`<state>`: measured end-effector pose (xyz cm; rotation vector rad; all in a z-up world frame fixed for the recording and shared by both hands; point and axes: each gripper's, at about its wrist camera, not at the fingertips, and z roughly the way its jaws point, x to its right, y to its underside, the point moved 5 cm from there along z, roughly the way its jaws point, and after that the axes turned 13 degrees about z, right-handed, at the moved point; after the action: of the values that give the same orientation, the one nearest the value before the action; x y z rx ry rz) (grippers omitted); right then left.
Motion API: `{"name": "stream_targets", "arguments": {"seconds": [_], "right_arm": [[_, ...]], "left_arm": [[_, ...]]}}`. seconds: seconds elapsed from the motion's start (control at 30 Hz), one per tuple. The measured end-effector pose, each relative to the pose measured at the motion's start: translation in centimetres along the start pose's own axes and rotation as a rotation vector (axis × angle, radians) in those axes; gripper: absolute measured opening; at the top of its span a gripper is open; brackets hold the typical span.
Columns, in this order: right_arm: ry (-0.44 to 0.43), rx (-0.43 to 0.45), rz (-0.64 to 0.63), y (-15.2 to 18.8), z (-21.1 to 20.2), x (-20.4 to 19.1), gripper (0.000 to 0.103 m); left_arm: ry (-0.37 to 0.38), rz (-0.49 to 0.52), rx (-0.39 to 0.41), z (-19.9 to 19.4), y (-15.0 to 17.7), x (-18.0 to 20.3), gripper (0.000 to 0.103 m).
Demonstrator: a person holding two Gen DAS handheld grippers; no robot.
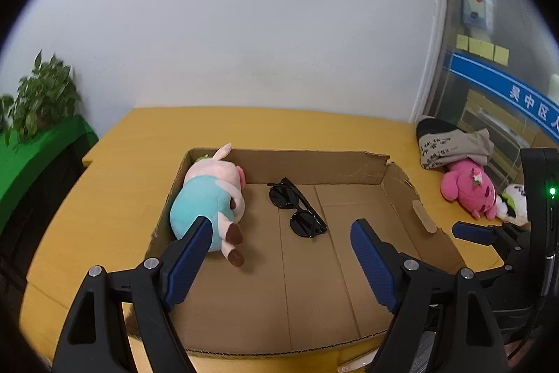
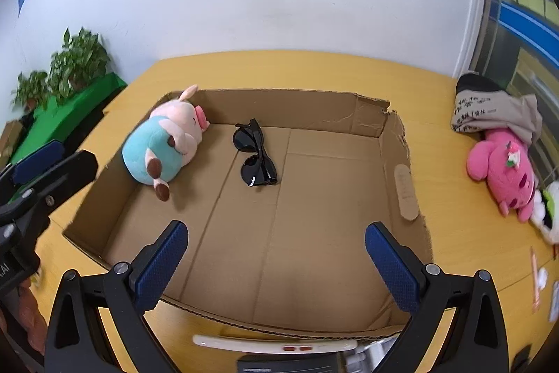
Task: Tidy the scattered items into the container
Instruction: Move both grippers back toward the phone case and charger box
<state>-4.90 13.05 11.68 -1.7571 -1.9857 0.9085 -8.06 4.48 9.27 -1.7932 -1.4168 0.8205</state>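
Both my left tongs [image 1: 279,254] and right tongs [image 2: 276,261] are apart and empty, and the pink toy [image 2: 503,170], maybe caught under the cloth [image 2: 496,114], could drag it along.

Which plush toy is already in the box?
The blue-and-pink pig plush, lying in the cardboard box at its left wall. The magenta plush lies outside on the table.

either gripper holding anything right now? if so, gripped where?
Nothing held. Left gripper and right gripper are both open and empty above the cardboard box; the pig plush and sunglasses lie inside it, untouched.
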Motion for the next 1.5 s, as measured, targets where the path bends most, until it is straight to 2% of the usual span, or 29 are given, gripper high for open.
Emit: {"name": "stream_targets", "arguments": {"seconds": [0.17, 0.33, 0.53, 0.67, 0.87, 0.97, 1.1, 1.17, 1.3, 1.5], "right_arm": [[0.033, 0.005, -0.063, 0.2, 0.0, -0.6, 0.103], [0.048, 0.012, -0.017, 0.7, -0.2, -1.1, 0.103], [0.019, 0.011, 0.042, 2.1, -0.9, -0.7, 0.103], [-0.033, -0.021, 0.049, 3.4, -1.6, 0.8, 0.103], [-0.075, -0.056, -0.051, 6.8, -3.4, 5.1, 0.103], [-0.155, -0.114, -0.045, 8.9, -3.7, 8.4, 0.103], [-0.271, -0.237, -0.007, 12.5, -3.1, 11.5, 0.103], [-0.31, -0.272, -0.021, 14.3, -2.8, 11.5, 0.103], [-0.368, -0.275, -0.014, 16.5, -2.3, 10.6, 0.103], [-0.357, -0.275, -0.032, 18.8, -0.7, 7.3, 0.103]], "left_arm": [[0.048, -0.051, -0.022, 0.7, 1.6, -0.7, 0.081], [0.126, 0.013, -0.049, 1.2, 2.4, -0.6, 0.081], [0.162, 0.07, -0.101, 0.9, 4.2, -0.6, 0.081], [0.199, 0.056, -0.14, 0.4, 5.7, 0.0, 0.081], [0.302, -0.02, -0.232, 0.5, 9.9, 3.8, 0.081], [0.345, -0.046, -0.262, 0.6, 11.5, 6.7, 0.081], [0.458, -0.045, -0.29, 0.8, 12.1, 10.4, 0.081], [0.482, -0.039, -0.318, 1.3, 12.7, 11.5, 0.081], [0.559, -0.086, -0.388, 3.1, 14.9, 12.2, 0.081], [0.671, -0.125, -0.448, 4.7, 17.7, 11.9, 0.079]]}}
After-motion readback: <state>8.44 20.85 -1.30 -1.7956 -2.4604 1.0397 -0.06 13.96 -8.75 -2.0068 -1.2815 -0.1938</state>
